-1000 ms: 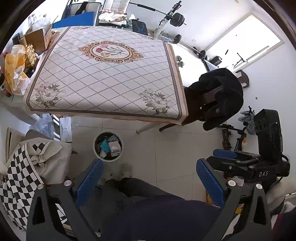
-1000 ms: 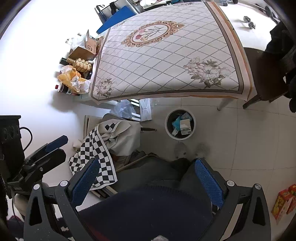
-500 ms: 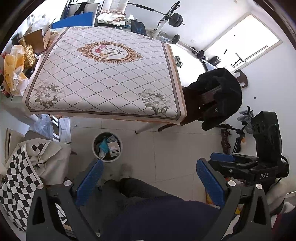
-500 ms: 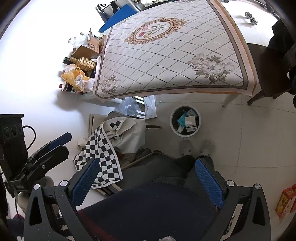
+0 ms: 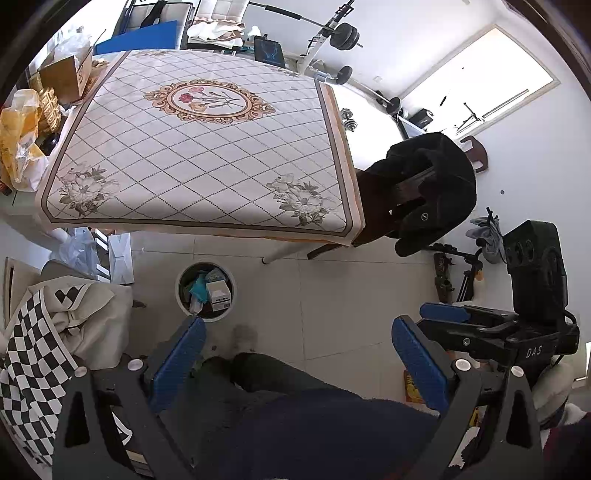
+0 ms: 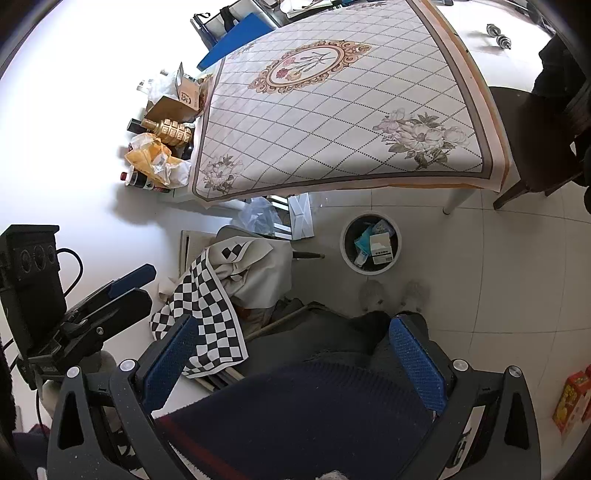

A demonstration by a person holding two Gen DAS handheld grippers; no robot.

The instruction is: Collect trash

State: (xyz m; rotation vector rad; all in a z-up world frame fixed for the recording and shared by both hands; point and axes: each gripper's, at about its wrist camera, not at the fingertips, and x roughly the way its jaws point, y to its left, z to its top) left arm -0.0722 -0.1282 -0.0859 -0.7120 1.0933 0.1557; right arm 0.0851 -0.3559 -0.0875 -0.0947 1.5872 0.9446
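Closest in, a person's dark blue top fills the bottom of both views; the left tongs are spread wide with nothing between the blue pads, and so are the right tongs; in the left wrist view the right tongs' black body shows off to the side, with the white letters "DAS" on it; the person's grey slippers stand on the pale tile floor; a black and white checked cloth lies heaped to the person's left; just past the slippers sits the round white trash bin, near the bench edge; inside it are a white box with small print too tiny to read, and some teal wrappers; farther on is the bench, under a cloth with a diamond grid and flowers; a dark coat hangs on a chair by its far corner; a brown box by the wall has writing that cannot be read; weights on a bar stand at the back.
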